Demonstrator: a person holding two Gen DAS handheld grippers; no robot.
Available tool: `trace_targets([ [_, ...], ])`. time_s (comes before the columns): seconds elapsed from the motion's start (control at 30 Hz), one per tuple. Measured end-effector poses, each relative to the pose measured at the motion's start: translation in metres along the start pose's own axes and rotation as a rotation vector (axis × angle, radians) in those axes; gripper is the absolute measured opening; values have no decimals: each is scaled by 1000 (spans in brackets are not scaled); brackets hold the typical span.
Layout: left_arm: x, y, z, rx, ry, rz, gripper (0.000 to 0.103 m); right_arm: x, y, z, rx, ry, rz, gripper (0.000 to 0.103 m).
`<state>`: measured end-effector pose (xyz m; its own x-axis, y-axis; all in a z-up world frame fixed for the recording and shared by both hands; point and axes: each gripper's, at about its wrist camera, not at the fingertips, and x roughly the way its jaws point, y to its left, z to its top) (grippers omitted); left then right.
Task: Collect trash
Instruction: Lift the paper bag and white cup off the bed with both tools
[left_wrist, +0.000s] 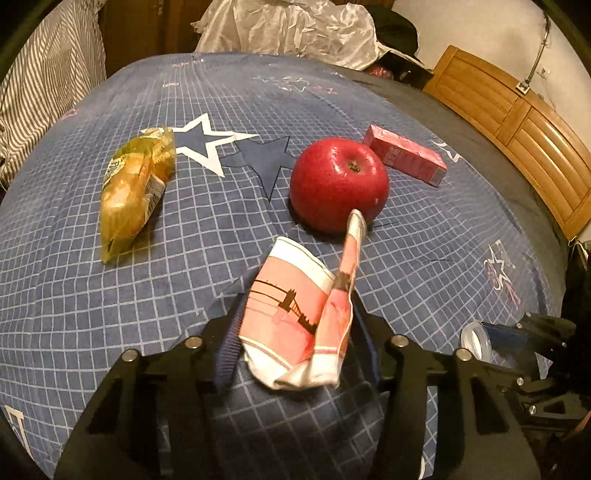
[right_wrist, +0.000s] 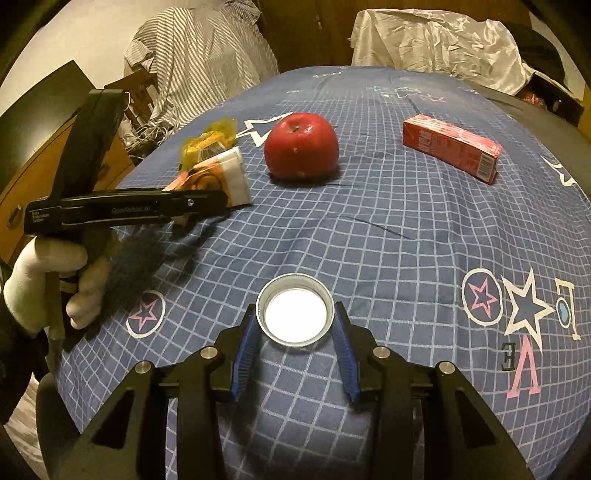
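Note:
A crushed pink paper cup (left_wrist: 284, 295) with a bridge print sits between the blue pads of my left gripper (left_wrist: 295, 314), which is shut on it. From the right wrist view the cup (right_wrist: 229, 170) is at the tips of the left gripper (right_wrist: 214, 195), held by a white-gloved hand (right_wrist: 48, 280). My right gripper (right_wrist: 295, 310) is shut on a round metal lid (right_wrist: 291, 321), open side up; the lid (left_wrist: 476, 339) also shows at lower right in the left wrist view. A yellow snack wrapper (left_wrist: 135, 192) lies on the blue checked bedsheet (left_wrist: 221, 240).
A red apple (left_wrist: 338, 184) stands just beyond the cup, with a pink carton (left_wrist: 406, 155) lying behind it to the right. Crumpled white sheeting (left_wrist: 295, 29) is at the bed's far end, striped cloth (left_wrist: 48, 74) at the left, a wooden headboard (left_wrist: 517, 122) at the right.

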<state>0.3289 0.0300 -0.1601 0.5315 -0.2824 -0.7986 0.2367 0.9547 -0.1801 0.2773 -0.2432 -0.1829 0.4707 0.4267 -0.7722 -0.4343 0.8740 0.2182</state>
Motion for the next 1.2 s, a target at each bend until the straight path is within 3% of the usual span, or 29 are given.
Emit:
trace_targets([
  [0.27, -26, -14, -15, 29, -110, 70, 48, -6, 4, -6, 6, -51, -29, 41],
  [0.5, -71, -36, -38, 54, -249, 149, 47, -30, 9, -9, 10, -175, -92, 41],
  [0.8, -126, -69, -61, 47, -392, 219, 45, -94, 27, -11, 21, -364, -174, 41],
  [1.2, -173, -101, -80, 47, -529, 284, 45, -169, 58, -27, -23, -531, -250, 41],
])
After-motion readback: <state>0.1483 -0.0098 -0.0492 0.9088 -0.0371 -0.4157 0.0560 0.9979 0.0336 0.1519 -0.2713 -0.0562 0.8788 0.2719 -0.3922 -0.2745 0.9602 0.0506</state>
